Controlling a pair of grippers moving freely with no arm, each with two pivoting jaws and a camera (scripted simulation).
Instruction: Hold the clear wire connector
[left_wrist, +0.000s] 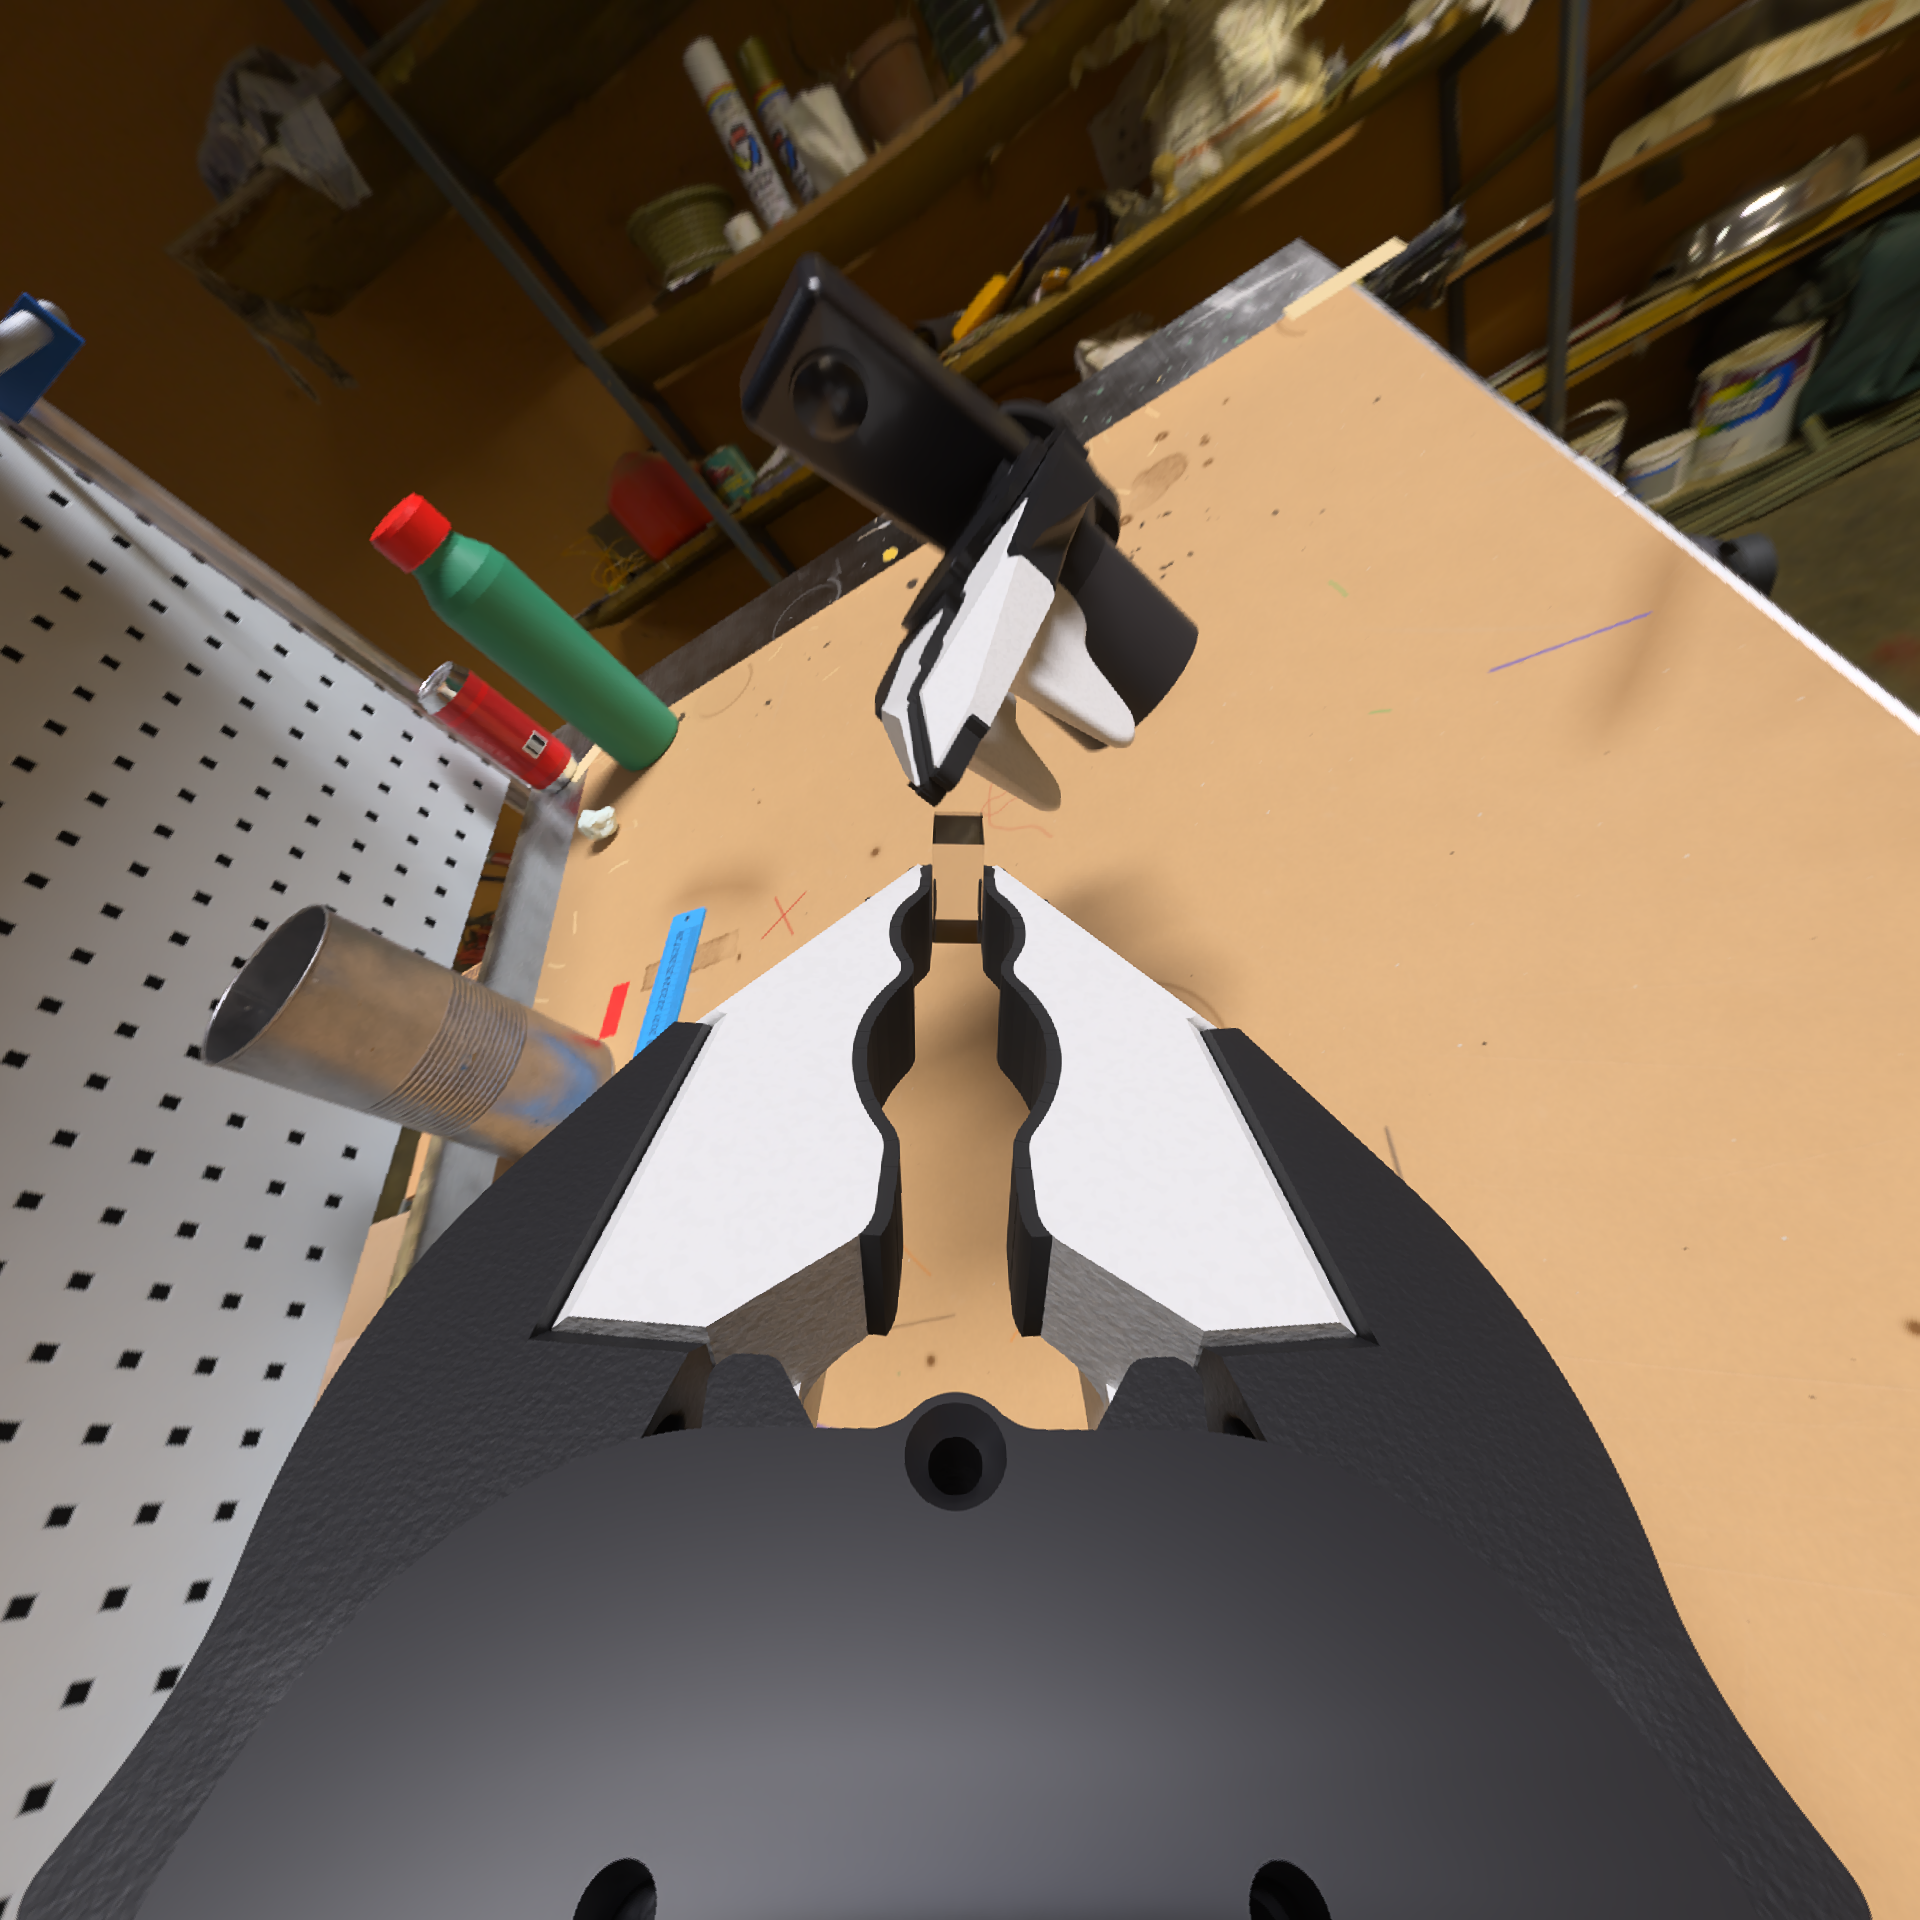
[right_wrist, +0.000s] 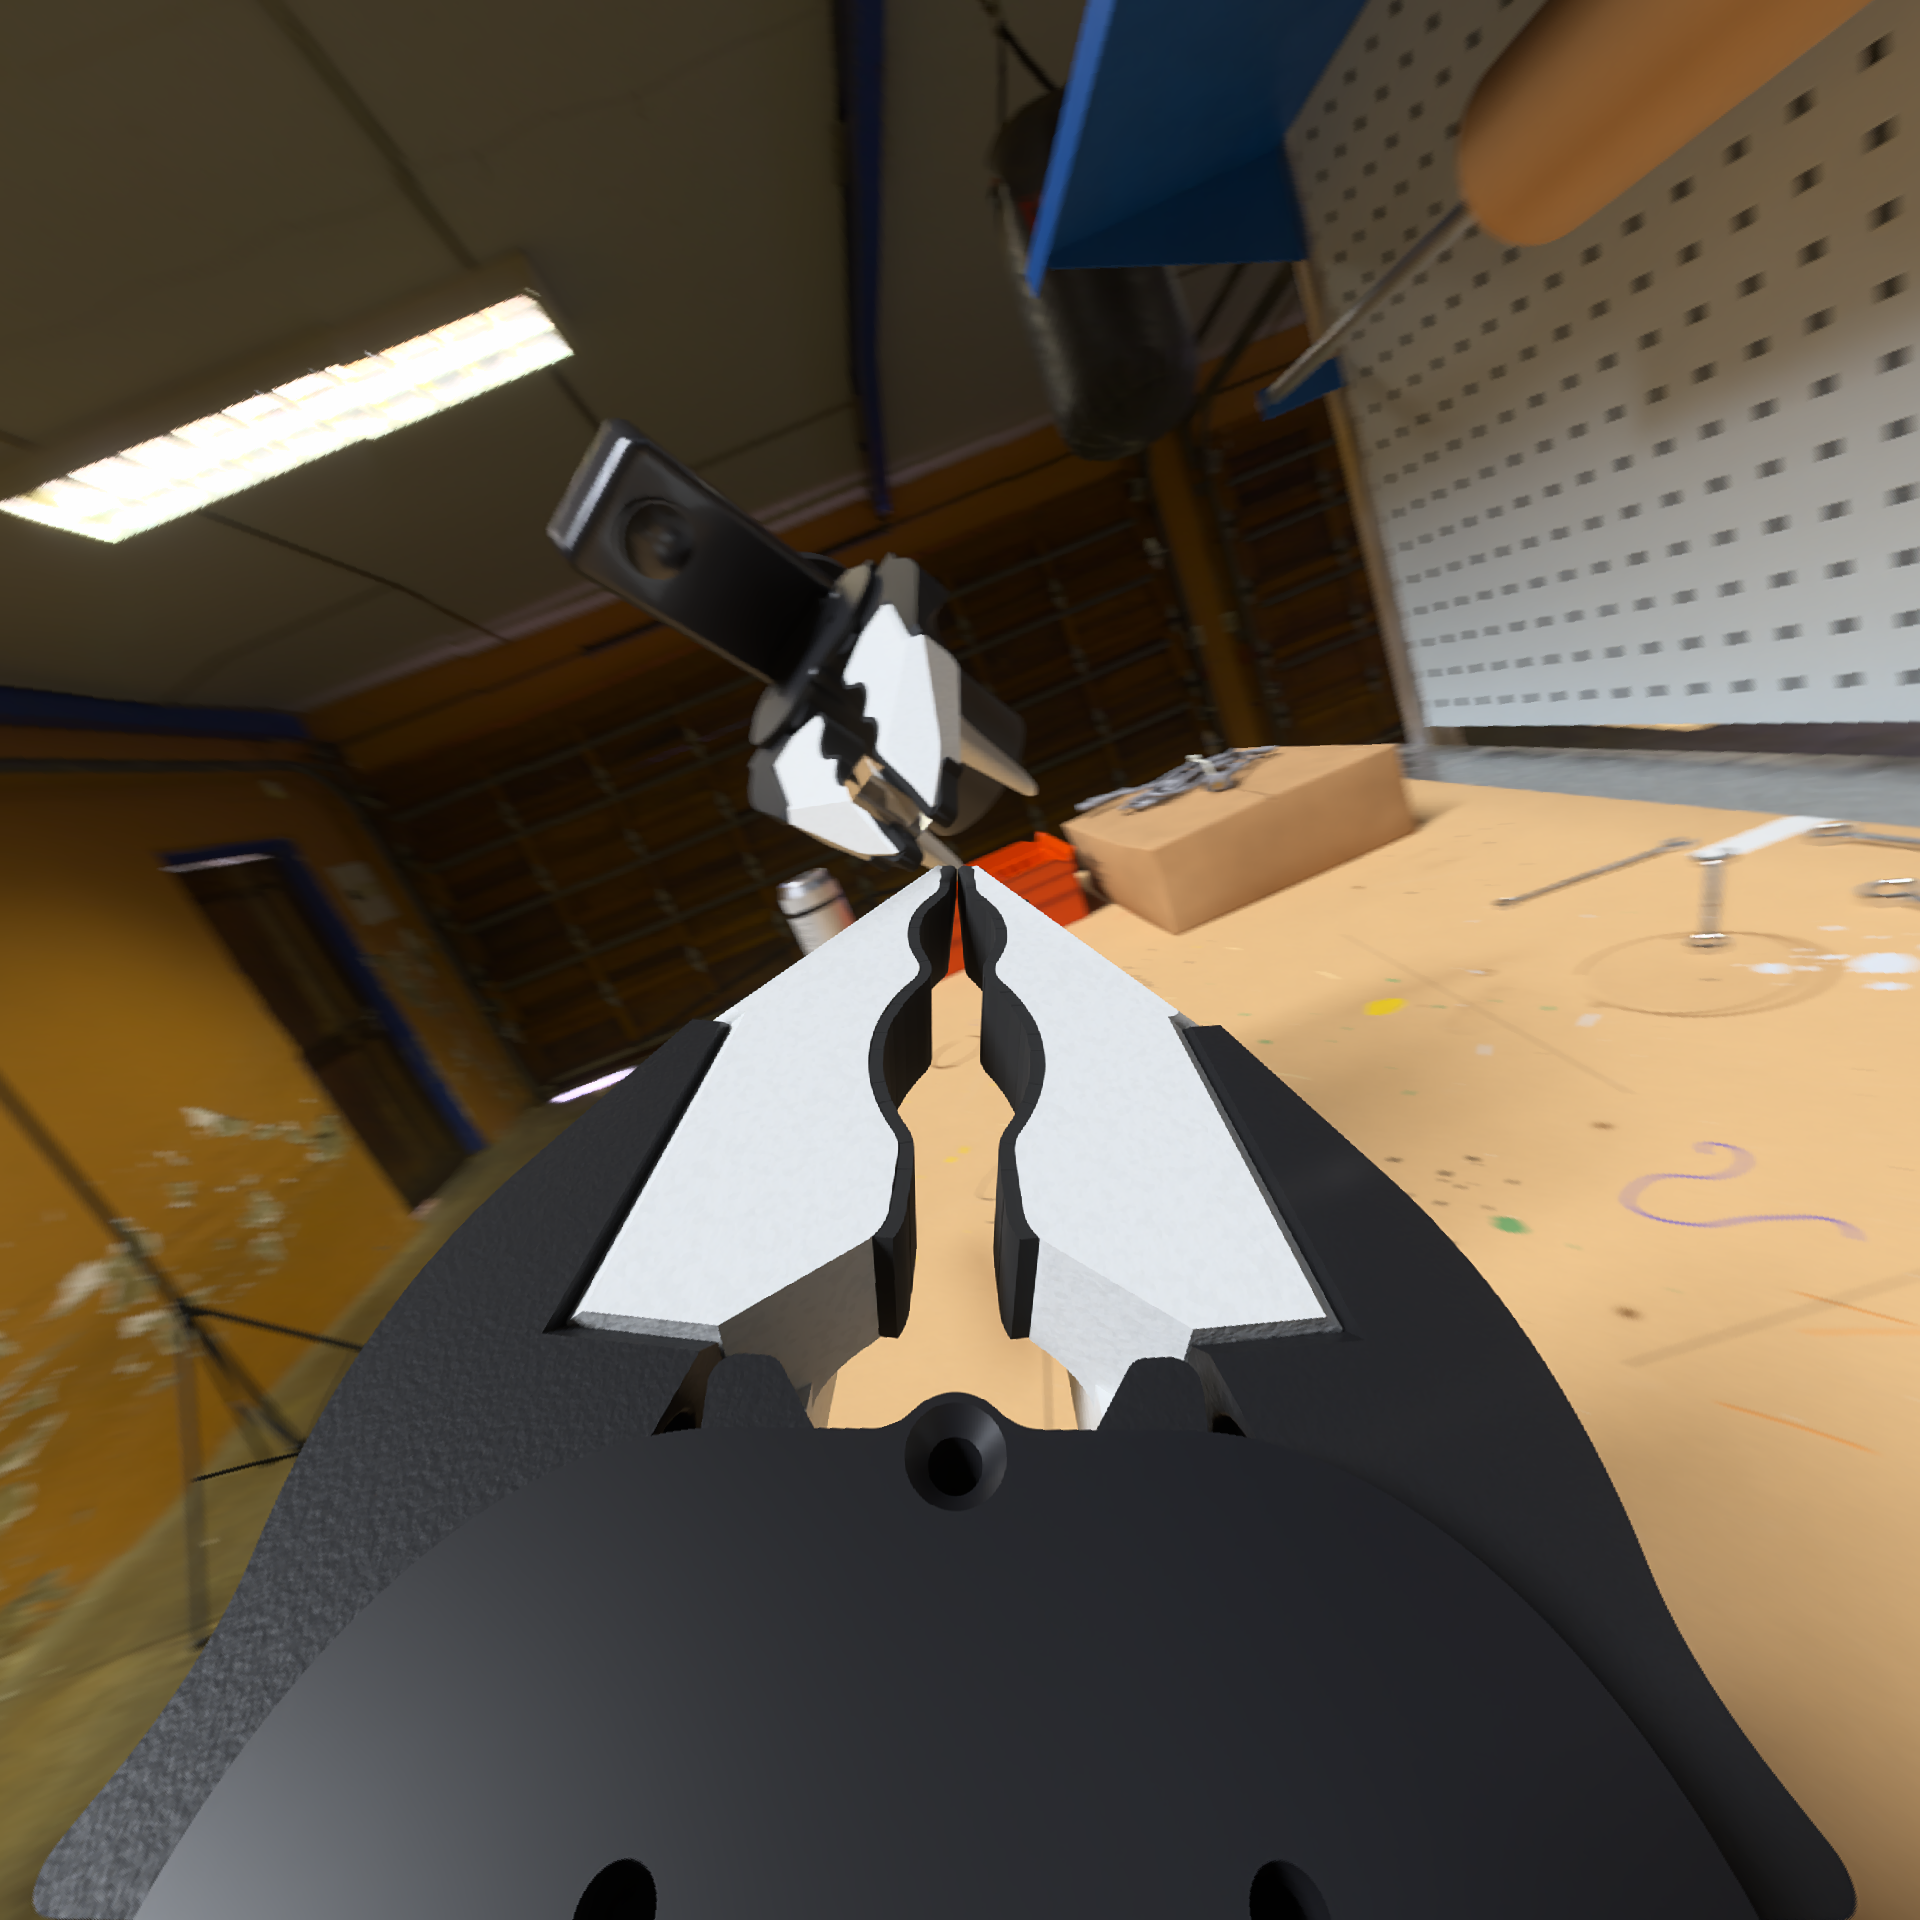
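The clear wire connector (left_wrist: 957, 831) is a small see-through block. It sits between the fingertips of my left gripper (left_wrist: 956, 883), which is shut on it and holds it above the tan workbench (left_wrist: 1455, 935). One end sticks out past the tips. My right gripper (left_wrist: 935, 795) hangs just beyond that end, tips pointing down at it. In the right wrist view my right gripper (right_wrist: 956, 878) has its fingertips pressed together with nothing visible between them. The left gripper (right_wrist: 920, 831) shows close ahead there, tip to tip; the connector is too small to make out.
A green bottle with a red cap (left_wrist: 530, 634), a red can (left_wrist: 499, 727) and a metal pipe (left_wrist: 395, 1039) stand by the white pegboard (left_wrist: 156, 935) on the left. A cardboard box (right_wrist: 1236, 831) and metal tools (right_wrist: 1704, 883) lie on the bench.
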